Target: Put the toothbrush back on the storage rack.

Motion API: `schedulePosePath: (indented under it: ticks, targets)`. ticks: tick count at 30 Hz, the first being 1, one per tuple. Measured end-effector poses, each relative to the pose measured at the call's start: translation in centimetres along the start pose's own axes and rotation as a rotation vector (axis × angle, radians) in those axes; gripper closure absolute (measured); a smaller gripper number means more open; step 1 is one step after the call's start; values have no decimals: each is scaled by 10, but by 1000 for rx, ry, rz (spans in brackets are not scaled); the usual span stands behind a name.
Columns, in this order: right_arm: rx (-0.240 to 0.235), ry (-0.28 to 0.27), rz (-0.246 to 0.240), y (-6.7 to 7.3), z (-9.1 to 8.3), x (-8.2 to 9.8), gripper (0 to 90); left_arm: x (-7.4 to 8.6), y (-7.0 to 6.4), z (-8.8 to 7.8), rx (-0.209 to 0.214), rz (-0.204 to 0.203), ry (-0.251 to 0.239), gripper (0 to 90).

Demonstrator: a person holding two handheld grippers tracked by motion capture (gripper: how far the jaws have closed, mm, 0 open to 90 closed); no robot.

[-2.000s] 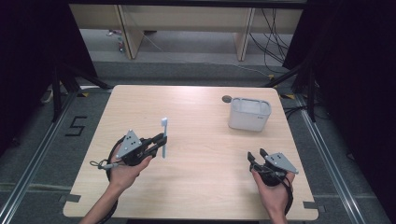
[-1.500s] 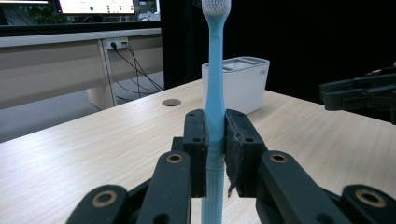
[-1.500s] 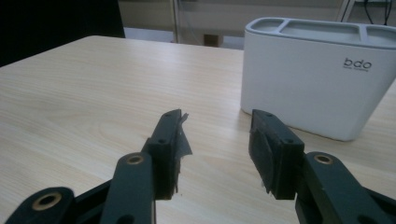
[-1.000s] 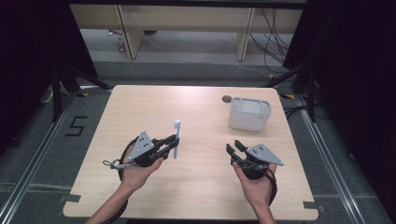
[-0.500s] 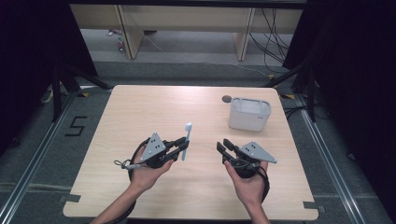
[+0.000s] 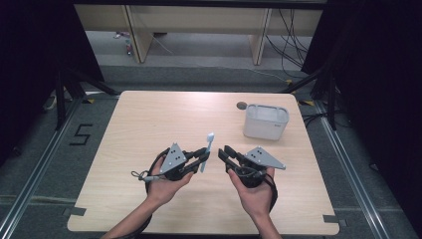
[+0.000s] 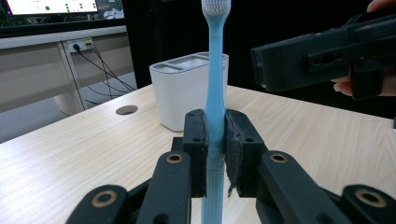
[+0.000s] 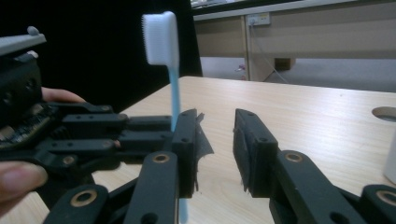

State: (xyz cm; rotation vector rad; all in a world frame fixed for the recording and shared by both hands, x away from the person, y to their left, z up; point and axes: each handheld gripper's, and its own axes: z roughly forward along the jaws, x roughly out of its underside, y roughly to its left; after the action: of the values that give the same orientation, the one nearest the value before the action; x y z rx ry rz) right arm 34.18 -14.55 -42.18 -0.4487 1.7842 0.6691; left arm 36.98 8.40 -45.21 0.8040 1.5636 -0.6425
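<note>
The left gripper (image 6: 203, 155) is clamped on the lower handle of the blue toothbrush (image 6: 207, 149), both pads pressing the shaft; in the left gripper view the brush (image 7: 215, 93) stands upright, bristle head on top, long axis vertical. The right gripper (image 6: 224, 152) sits just beside it, jaws apart with nothing between them, and they have just been closing. In the right gripper view the shaft (image 8: 173, 98) lies behind that gripper's near jaw, outside the gap, so judged from here a handover needs the right gripper shifted sideways to bracket the handle above the left grip. The white holder (image 6: 265, 121) stands on the table (image 6: 149, 114) farther back, nearer the right hand
</note>
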Motion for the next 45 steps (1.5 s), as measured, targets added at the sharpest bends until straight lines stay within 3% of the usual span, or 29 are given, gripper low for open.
schedulePosePath:
  ticks: [8, 13, 15, 17, 26, 38, 41, 43, 45]
  targets:
    - [-12, -5, -7, 6, 6, -8, 708, -3, -8, 6, 8, 20, -3, 786]
    - [-22, -2, 20, 8, 8, -9, 712, -4, -11, 9, 10, 31, -4, 786]
    - [-14, -9, 3, 8, 8, -9, 719, -5, -12, 10, 12, 35, -7, 786]
    - [-21, -4, 25, 9, 9, -10, 731, -6, -14, 11, 14, 34, -9, 786]
    - [8, -14, 8, 8, 8, -10, 825, -6, -17, 14, 13, 32, -12, 786]
    - [30, -20, 10, 8, 6, -11, 866, -9, -19, 15, 12, 37, -18, 779]
    - [39, -23, -18, 6, 6, -12, 867, -8, -20, 15, 4, 63, -6, 718]
    - [33, -16, 6, 7, 4, -13, 867, -8, -20, 15, 4, 72, 7, 670]
    - [42, -20, -15, 6, 4, -14, 867, -7, -20, 14, -1, 83, 17, 638]
